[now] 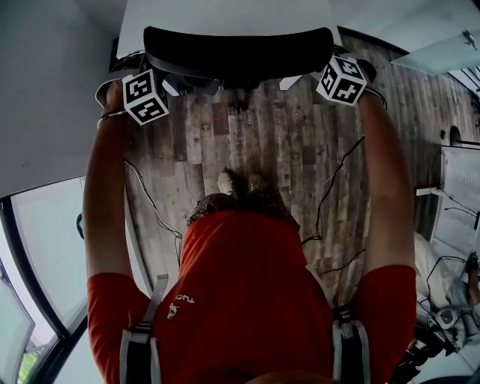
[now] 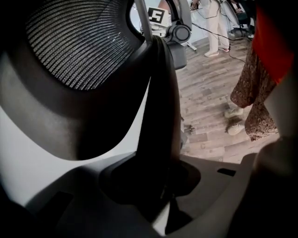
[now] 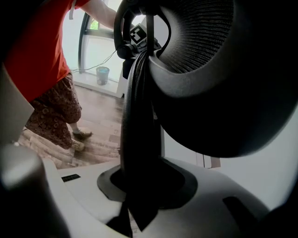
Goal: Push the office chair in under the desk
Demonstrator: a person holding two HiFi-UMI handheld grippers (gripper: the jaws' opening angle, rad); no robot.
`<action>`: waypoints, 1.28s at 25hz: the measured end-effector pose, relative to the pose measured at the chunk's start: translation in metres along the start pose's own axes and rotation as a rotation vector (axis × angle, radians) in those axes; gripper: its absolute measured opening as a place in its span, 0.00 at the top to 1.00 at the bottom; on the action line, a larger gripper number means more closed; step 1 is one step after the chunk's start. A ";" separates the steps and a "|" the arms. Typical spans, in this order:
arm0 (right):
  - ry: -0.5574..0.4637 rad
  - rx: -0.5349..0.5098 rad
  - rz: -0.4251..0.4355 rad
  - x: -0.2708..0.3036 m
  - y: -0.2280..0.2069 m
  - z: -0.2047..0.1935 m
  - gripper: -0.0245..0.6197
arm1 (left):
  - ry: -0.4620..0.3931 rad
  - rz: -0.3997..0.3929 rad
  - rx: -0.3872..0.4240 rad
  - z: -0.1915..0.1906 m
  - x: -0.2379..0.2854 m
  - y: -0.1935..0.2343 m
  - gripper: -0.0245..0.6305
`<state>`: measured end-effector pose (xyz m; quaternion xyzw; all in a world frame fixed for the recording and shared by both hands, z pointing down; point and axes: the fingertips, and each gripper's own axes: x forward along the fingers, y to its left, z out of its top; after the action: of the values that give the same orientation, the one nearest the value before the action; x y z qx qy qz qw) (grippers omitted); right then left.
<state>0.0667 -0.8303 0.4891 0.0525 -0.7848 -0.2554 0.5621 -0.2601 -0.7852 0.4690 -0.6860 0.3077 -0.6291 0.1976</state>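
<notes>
The black office chair (image 1: 238, 46) stands ahead of me with its backrest top against the edge of the white desk (image 1: 225, 13). My left gripper (image 1: 152, 76) is shut on the left end of the backrest's top edge, and my right gripper (image 1: 339, 73) on the right end. In the left gripper view the black backrest frame (image 2: 158, 116) runs down between the jaws of the left gripper (image 2: 158, 188), with the mesh (image 2: 79, 42) at upper left. In the right gripper view the frame (image 3: 137, 116) sits the same way in the right gripper (image 3: 139, 188).
Wood plank floor with black cables (image 1: 330, 187) trailing on both sides of my feet (image 1: 229, 182). A glass wall (image 1: 45, 247) lies at the left, white equipment (image 1: 457, 195) at the right. Another person (image 2: 214, 28) stands at the back; a small bucket (image 3: 103, 74) sits by the window.
</notes>
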 end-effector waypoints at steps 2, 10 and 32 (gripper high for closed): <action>-0.008 -0.006 0.000 0.002 -0.011 -0.001 0.77 | 0.002 0.000 0.000 0.001 0.006 0.009 0.77; -0.014 -0.030 0.011 0.009 -0.032 -0.025 0.77 | -0.002 0.019 -0.007 0.019 0.014 0.019 0.77; -0.032 0.011 -0.050 -0.001 -0.029 -0.023 0.63 | 0.014 0.075 -0.061 0.027 0.003 0.008 0.60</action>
<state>0.0820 -0.8624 0.4801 0.0710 -0.7937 -0.2656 0.5426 -0.2352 -0.7966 0.4624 -0.6753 0.3536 -0.6163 0.1978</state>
